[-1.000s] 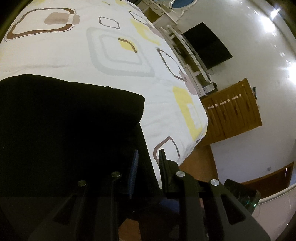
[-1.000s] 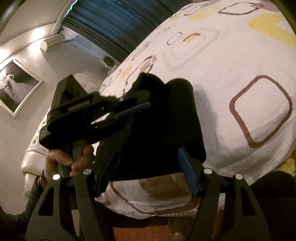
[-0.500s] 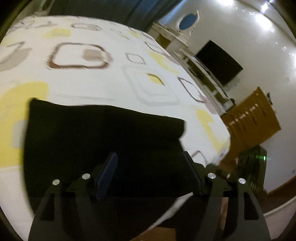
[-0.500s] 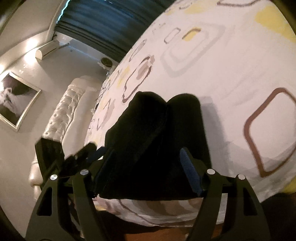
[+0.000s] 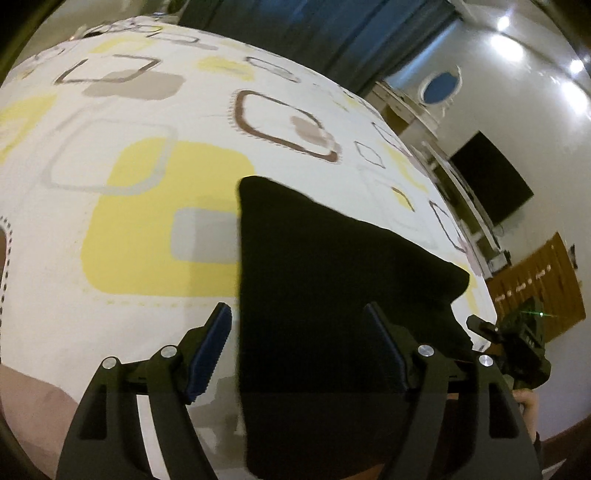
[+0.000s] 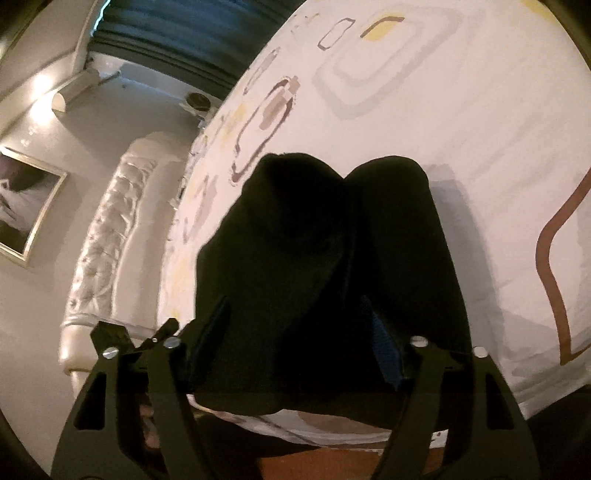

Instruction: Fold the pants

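Note:
The black pants (image 5: 332,277) lie folded into a thick pad near the front edge of the patterned bedspread (image 5: 147,184). My left gripper (image 5: 297,310) hovers open over the pad's left edge, with one finger above bare bedspread and the other above black cloth. In the right wrist view the pants (image 6: 314,221) show two rounded folds at their far end. My right gripper (image 6: 293,302) straddles their near end. Its jaws are closing with black cloth lying between them, and the pads are not seen pressing on it. The right gripper's body (image 5: 517,347) shows at the pad's right corner.
A white tufted headboard (image 6: 103,240) and a framed picture (image 6: 26,206) are to the left. Dark curtains (image 5: 332,29), a white dresser (image 5: 406,107), a black TV (image 5: 491,184) and a wooden cabinet (image 5: 543,288) line the far side. The bed's edge drops to wooden floor below.
My left gripper let go of the pants' edge, opened wide and swung to the pad's left edge. My right gripper came in closer over the pants and its jaws narrowed a little.

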`<state>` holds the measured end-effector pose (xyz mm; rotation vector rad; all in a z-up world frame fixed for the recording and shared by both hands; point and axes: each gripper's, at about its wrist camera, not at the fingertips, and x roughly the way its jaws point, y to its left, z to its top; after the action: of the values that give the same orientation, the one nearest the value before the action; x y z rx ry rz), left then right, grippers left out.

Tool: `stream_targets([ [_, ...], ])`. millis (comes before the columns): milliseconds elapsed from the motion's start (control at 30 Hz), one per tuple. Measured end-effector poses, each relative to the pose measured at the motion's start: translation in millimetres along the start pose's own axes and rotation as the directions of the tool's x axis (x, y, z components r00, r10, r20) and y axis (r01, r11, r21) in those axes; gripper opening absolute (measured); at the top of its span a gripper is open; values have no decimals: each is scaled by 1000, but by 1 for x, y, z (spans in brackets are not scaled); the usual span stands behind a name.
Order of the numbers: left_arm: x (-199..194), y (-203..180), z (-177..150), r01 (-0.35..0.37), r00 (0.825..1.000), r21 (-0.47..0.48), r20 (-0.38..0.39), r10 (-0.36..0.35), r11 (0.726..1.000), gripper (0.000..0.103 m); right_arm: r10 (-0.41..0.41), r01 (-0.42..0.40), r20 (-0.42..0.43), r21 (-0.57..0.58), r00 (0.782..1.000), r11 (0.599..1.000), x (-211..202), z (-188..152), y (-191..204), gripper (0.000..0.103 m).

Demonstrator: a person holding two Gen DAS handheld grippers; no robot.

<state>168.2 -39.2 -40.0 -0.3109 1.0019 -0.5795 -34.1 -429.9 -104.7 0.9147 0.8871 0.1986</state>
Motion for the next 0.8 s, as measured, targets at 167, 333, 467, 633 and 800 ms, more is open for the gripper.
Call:
stream_targets([
  [167,-2,16,-3,-3,1000,-23,-4,3,1000,73,-56,56,-14,-28,998,998,5,-3,-1,33],
  [333,-1,22,-6,-9,1000,-41,-5,9,999,73,-41,40,-3,-10,999,999,3,-6,-8,12],
  [467,-3,26,-9,-10,1000,-49,-12,10,999,73,-18,18,21,-13,1000,1000,-6,-8,-5,11],
  [633,-3,26,-11,-9,1000,-40,-18,8,999,73,-14,15,51,-17,999,1000,-17,-8,-8,10],
  [800,1,26,-10,-1,1000,-31,-26,0,1000,73,-49,49,77,0,996,999,-27,-7,-22,10],
])
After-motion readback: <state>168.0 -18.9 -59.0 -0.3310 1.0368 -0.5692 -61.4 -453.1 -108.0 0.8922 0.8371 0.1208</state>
